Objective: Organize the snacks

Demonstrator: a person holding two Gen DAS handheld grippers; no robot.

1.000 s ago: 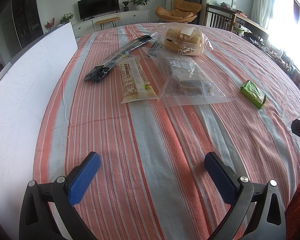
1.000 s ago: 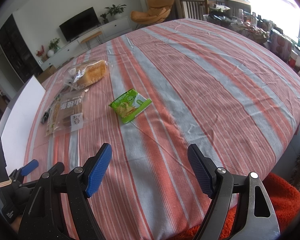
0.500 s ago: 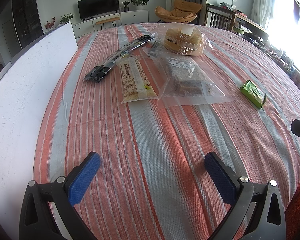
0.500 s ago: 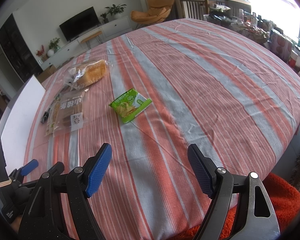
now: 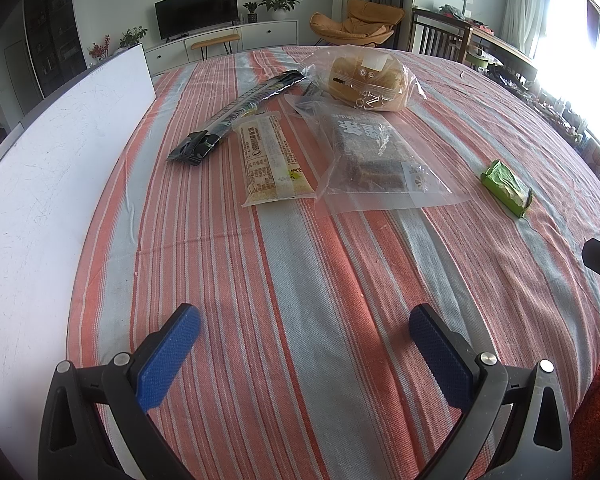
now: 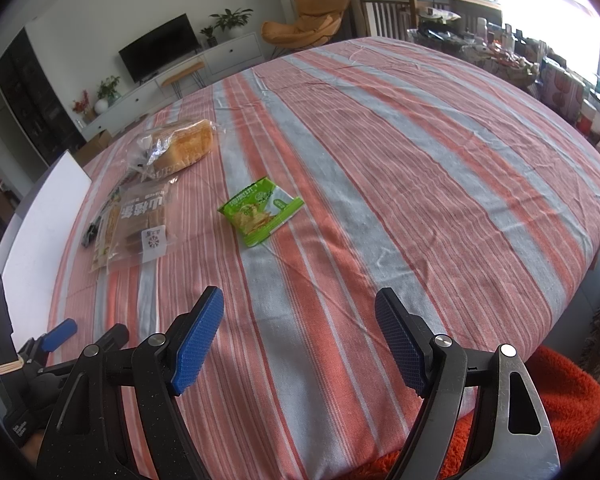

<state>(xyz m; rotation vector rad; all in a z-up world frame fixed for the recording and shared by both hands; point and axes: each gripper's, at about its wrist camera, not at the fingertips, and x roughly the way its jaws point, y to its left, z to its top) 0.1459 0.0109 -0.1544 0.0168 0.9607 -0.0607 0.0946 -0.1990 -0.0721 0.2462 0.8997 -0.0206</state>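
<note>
Left gripper and right gripper gape wide (both empty).

Striped tablecloth, white board, television, orange armchair

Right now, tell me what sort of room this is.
Most likely a home living and dining room: a TV on a low white cabinet, an orange lounge chair, and a table spread with snacks.

The striped table is bare near both grippers. Farther off, the snack bags lie close together. The green packet lies alone. A white board blocks the left side.
</note>
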